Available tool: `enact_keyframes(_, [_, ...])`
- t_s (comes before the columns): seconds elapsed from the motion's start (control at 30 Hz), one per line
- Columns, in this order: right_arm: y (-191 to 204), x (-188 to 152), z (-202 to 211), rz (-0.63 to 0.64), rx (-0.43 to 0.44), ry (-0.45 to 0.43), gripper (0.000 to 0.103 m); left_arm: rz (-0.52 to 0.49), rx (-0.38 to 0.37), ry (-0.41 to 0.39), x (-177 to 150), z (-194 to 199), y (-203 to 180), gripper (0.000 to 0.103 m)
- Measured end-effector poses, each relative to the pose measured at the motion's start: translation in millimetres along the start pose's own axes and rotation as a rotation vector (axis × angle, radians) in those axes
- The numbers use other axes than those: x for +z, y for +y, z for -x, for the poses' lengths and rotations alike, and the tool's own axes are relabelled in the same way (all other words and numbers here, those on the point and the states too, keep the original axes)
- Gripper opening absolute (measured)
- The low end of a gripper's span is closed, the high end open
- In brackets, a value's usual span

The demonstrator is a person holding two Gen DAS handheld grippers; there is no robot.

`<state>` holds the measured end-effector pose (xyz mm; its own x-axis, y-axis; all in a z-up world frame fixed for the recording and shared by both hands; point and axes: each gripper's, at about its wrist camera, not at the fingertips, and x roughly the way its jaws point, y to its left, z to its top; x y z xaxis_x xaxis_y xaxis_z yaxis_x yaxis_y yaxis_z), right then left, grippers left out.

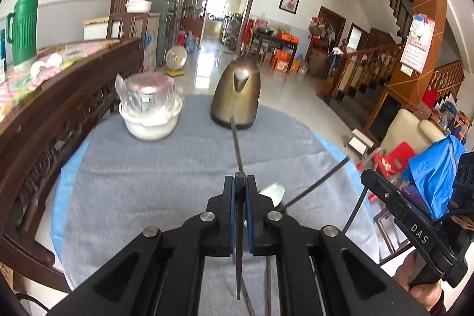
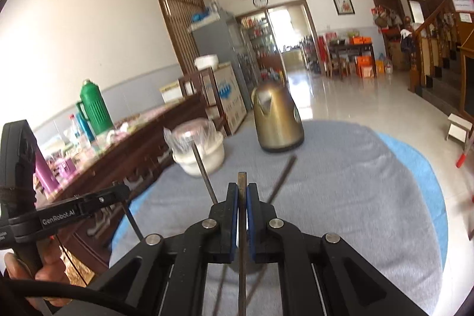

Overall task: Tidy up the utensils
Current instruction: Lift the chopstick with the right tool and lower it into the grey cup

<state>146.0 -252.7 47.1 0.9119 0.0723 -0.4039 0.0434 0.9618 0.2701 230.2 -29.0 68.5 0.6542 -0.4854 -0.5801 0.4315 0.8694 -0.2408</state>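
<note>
My left gripper (image 1: 240, 182) has its jaws closed on a dark chopstick (image 1: 237, 144). Its long axis runs straight forward, toward the kettle (image 1: 237, 94). My right gripper (image 2: 242, 191) clamps a second chopstick (image 2: 242, 215), also pointing forward. Both are lifted above the grey worktop (image 1: 148, 182). A white spoon (image 1: 274, 193) lies just right of my left jaws.

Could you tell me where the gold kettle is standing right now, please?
The gold kettle stands at the far edge of the grey cloth, right of the white bowl in both wrist views.
</note>
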Motion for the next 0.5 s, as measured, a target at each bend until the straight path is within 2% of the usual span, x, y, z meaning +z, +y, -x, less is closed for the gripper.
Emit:
enact_keyframes(0.3, [30.8, 57.0, 3.7, 0.044, 0.016, -0.115, 0.006, -0.047, 0.010, -0.103, 52.3, 20.9, -17.4, 0.007])
enact_keyframes(0.5, [40.9, 84.9, 1.9, 0.045, 0.008, -0.207, 0.006, -0.053, 0.008, -0.207, 84.4, 37.8, -27.2, 0.007])
